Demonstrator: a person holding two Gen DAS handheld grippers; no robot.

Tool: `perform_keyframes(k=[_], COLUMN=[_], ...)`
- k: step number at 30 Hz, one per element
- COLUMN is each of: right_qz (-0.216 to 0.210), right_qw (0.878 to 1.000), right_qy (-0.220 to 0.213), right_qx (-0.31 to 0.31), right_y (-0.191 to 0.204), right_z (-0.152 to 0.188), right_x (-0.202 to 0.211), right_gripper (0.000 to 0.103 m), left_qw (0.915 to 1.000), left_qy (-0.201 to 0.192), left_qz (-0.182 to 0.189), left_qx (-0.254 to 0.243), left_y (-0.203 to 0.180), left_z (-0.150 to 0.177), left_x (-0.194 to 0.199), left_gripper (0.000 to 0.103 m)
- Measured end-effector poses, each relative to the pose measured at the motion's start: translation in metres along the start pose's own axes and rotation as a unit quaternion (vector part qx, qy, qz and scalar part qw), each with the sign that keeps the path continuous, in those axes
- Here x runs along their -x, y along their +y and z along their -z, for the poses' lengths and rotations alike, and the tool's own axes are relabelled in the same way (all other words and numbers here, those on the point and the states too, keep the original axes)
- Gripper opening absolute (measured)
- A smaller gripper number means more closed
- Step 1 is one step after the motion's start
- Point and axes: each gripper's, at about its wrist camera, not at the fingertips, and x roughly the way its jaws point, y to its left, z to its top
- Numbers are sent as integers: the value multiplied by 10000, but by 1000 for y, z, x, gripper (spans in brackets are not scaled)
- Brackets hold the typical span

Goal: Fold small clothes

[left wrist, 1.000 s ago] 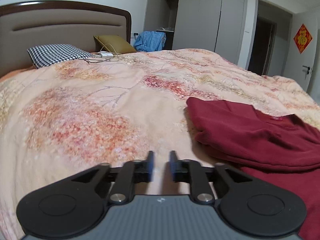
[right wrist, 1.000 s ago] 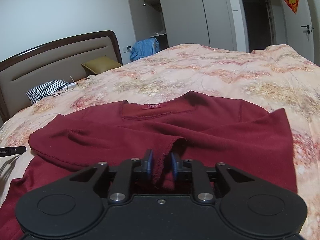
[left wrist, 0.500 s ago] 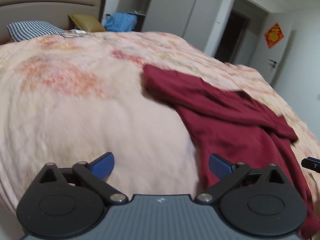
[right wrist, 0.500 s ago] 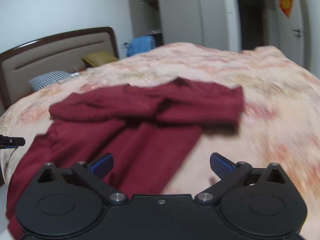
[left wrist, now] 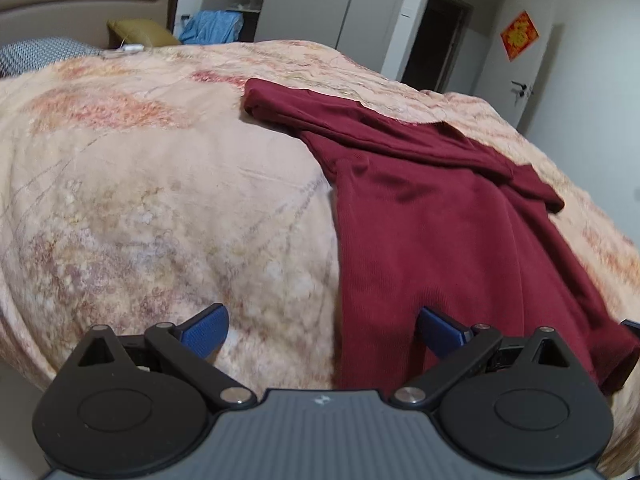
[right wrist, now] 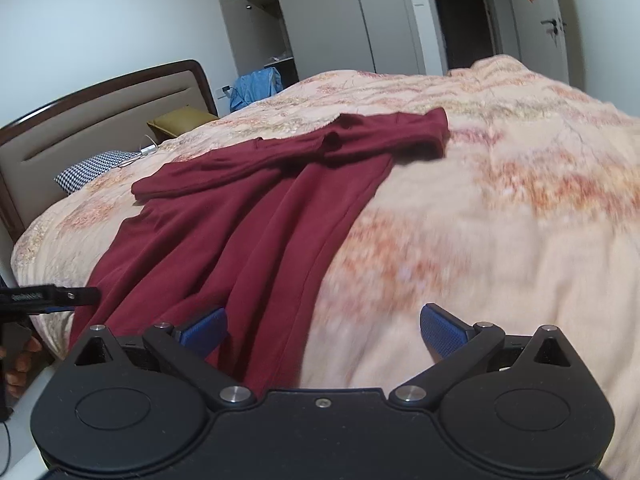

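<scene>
A dark red garment (left wrist: 432, 216) of soft, matt knitted cloth with a fine rib lies on a quilt (left wrist: 152, 208) of smooth printed fabric with a faint sheen. The left gripper (left wrist: 322, 326) is matt black plastic with small shiny metal rivets, a ribbed grey plastic body, and blue pads (left wrist: 206, 330) with a fine grippy texture. The right gripper (right wrist: 322, 326) has the same matt black plastic and textured blue pads (right wrist: 440, 330). The headboard (right wrist: 100, 120) is padded, smooth beige upholstery framed in glossy dark wood. A checked woven cloth pillow (right wrist: 94, 168) rests near it. The wardrobe doors (left wrist: 308, 4) look smooth and matt.
</scene>
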Motion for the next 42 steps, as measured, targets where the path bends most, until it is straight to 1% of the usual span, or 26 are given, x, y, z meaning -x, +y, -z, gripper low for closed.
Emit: perform_keyframes(k=[5, 7, 8, 9, 10, 12, 13, 15, 17, 18, 21, 22, 23, 25, 26, 27, 28, 29, 30, 31, 32, 33, 37, 42], right_qz=[151, 209, 243, 265, 280, 325, 357, 383, 349, 327, 290, 274, 254, 311, 346, 362, 352, 365, 383, 347, 296, 248, 296, 229], right_qw=[9996, 9989, 9985, 9983, 9981, 9979, 9979, 9982, 9986, 9988, 9991, 9993, 9994, 9991, 9987, 9985, 9985, 9983, 9982, 9985, 9990, 9994, 9987, 9978], right_qy=[-189, -334, -375, -399, -420, -452, -444, -384, -354, -349, -291, -255, -207, -170, -163, -148, -113, -80, -65, -53, -49, -56, -332, -622], right_qx=[-139, -253, -309, -344, -356, -328, -300, -241, -161, -105, 76, 95, 115, 238, 325, 381, 411, 442, 464, 429, 330, 240, 236, -48], right_y=[7, 7, 7, 7, 7, 7, 8, 11, 15, 18, 27, 28, 30, 35, 38, 39, 40, 40, 39, 37, 33, 28, 13, -12], right_z=[11, 14, 15, 15, 16, 17, 17, 19, 22, 23, 27, 27, 28, 30, 31, 31, 30, 29, 28, 26, 24, 20, 6, -16], right_x=[13, 18, 19, 20, 21, 21, 20, 17, 15, 15, 12, 10, 9, 7, 6, 6, 6, 6, 7, 9, 11, 15, 37, 72], right_gripper=[102, 95, 88, 84, 82, 72, 68, 56, 53, 53, 53, 53, 53, 53, 52, 44, 37, 22, 12, 10, 5, 4, 4, 3], left_qw=[9995, 9991, 9987, 9982, 9975, 9965, 9963, 9964, 9966, 9967, 9960, 9956, 9952, 9934, 9923, 9913, 9905, 9898, 9894, 9896, 9904, 9913, 9945, 9957], left_qy=[205, 247, 259, 261, 255, 250, 251, 259, 247, 232, 245, 263, 277, 341, 389, 439, 477, 518, 564, 613, 636, 615, 347, -55], left_qz=[153, 177, 191, 216, 249, 309, 304, 206, 182, 195, 258, 269, 276, 307, 331, 352, 404, 454, 467, 411, 315, 237, 19, -31], left_qx=[179, 293, 389, 498, 604, 742, 768, 779, 761, 754, 816, 858, 901, 1051, 1130, 1192, 1228, 1250, 1254, 1231, 1184, 1136, 992, 924], left_y=[-1, 0, 1, 3, 4, 6, 7, 7, 6, 6, 3, 3, 2, 0, -1, -3, -5, -8, -11, -14, -17, -19, -24, -22], left_z=[8, 11, 12, 12, 13, 14, 14, 14, 15, 15, 15, 15, 16, 16, 16, 15, 15, 14, 13, 12, 10, 9, 3, -5], left_x=[7, 10, 12, 14, 16, 18, 18, 18, 18, 19, 19, 19, 19, 19, 19, 18, 17, 15, 13, 12, 12, 14, 31, 67], left_gripper=[103, 103, 103, 103, 103, 102, 100, 95, 88, 86, 75, 68, 58, 49, 47, 47, 44, 34, 28, 19, 10, 6, 4, 4])
